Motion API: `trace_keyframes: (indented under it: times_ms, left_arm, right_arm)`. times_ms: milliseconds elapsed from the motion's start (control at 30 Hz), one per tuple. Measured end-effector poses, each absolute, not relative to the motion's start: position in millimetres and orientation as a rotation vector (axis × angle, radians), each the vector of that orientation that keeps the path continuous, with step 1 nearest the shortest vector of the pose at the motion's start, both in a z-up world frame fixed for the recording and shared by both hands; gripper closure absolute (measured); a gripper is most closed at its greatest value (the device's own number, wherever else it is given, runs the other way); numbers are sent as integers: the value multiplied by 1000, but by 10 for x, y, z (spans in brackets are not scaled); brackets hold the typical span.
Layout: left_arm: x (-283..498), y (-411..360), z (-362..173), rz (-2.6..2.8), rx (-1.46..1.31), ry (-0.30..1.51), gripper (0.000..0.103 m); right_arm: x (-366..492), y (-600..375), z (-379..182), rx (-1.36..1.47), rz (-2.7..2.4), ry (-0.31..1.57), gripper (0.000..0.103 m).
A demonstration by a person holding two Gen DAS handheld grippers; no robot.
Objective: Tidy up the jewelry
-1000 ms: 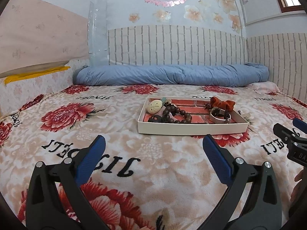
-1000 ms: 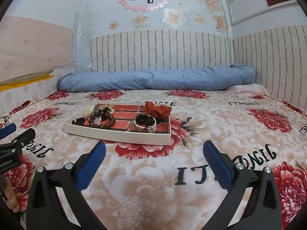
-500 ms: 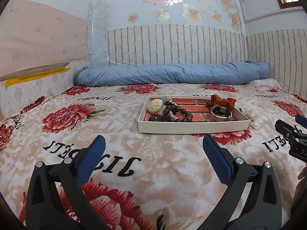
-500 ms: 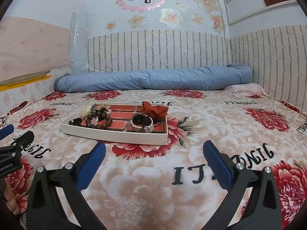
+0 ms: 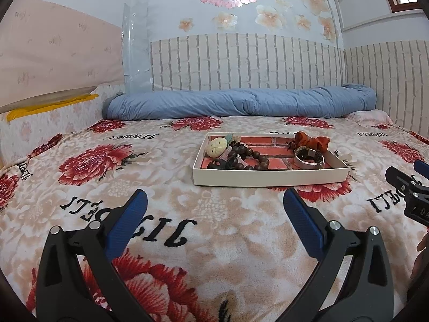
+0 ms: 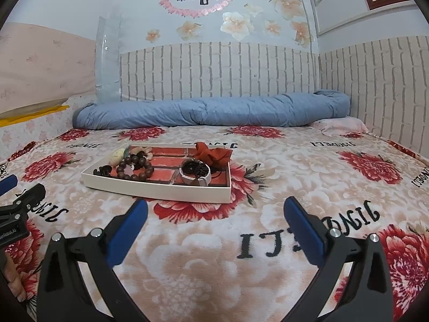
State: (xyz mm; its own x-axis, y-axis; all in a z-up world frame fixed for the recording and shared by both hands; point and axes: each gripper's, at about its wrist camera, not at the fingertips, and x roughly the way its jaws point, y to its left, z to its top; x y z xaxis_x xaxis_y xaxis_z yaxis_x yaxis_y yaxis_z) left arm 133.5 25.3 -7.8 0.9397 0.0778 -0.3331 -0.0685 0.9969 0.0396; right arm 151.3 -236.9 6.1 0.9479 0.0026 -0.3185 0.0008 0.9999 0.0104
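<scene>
A: We are logging both tongs now. The left tongs (image 5: pixel 214 204) are hovering over the floral blanket (image 5: pixel 80 193), blue pads spread wide apart, nothing between them.

B: Agreed. We are seeing the right tongs (image 6: pixel 214 212) the same way: pads wide apart, empty, above the blanket and short of the tray (image 6: pixel 150 190).

A: We are placing the tray near the middle of the bed, a shallow white box with a red brick-patterned floor. From the left wrist view it is lying ahead and slightly right of the left tongs; from the right wrist view, ahead and to the left.

B: Contents, as we are reading them: a dark wooden bead bracelet (image 5: pixel 252 158) toward the left half, a pale round charm (image 5: pixel 216 147) just beside it at the far left corner, and a small black piece (image 5: pixel 217 164) against the near wall.

A: In the right half we are noting a white band (image 6: pixel 194 175) with dark cord coiled inside it, and an orange-red fabric scrunchie (image 6: pixel 211 154) behind it, touching the far rim. Whether the cord is attached to the band we cannot tell.

B: We are also recording a rolled blue quilt (image 5: pixel 241 104) lying along the brick-pattern wall, well apart from the tray. Each wrist view is catching the other tongs at its edge, along with a bit of a hand.
</scene>
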Motion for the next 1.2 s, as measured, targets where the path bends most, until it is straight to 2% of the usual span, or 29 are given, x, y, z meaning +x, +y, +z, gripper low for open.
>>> trace_keyframes:
  times_ms: [1200]
  left_arm:
    - [1342, 261, -80, 75, 27, 344, 5]
  right_arm:
    - [1490, -2364, 81, 6, 0, 317, 4]
